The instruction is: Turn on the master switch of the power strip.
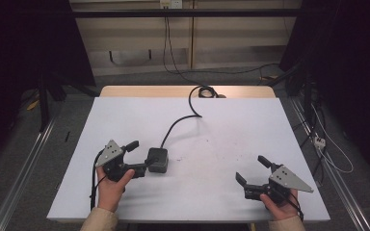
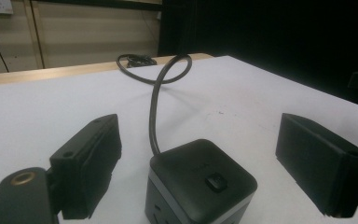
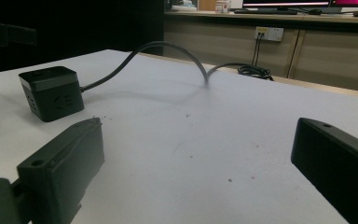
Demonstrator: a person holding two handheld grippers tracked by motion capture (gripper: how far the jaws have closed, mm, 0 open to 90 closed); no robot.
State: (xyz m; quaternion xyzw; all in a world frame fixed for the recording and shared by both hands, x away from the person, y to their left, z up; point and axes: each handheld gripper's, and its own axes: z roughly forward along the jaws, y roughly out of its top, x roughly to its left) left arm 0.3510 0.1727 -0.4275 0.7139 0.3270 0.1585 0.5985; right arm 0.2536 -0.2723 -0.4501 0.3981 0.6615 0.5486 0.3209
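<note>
Left tool (image 1: 141, 155) stands with its two black jaws spread wide on either side of the dark grey cube-shaped power socket (image 1: 157, 160), and in the left gripper view a clear gap shows between each jaw and the cube (image 2: 200, 182), so nothing is gripped yet. Right tool (image 1: 252, 169) rests near the front right corner of the white worktop (image 1: 221, 125), its jaws likewise wide apart around bare surface. That worktop is the largest thing here; the socket block sits on it left of centre, toward the front edge, apart from the right tool. From the cube a stiff dark rubber cable (image 1: 180, 120) arcs up and runs to the far edge. I judge the block rigid, fairly dense and smooth-sided, so it may slip; the flat opposite side walls look the best hold, low enough to clear the small button (image 2: 216, 182) on top. The springy cable will likely tug back when the cube is moved.
</note>
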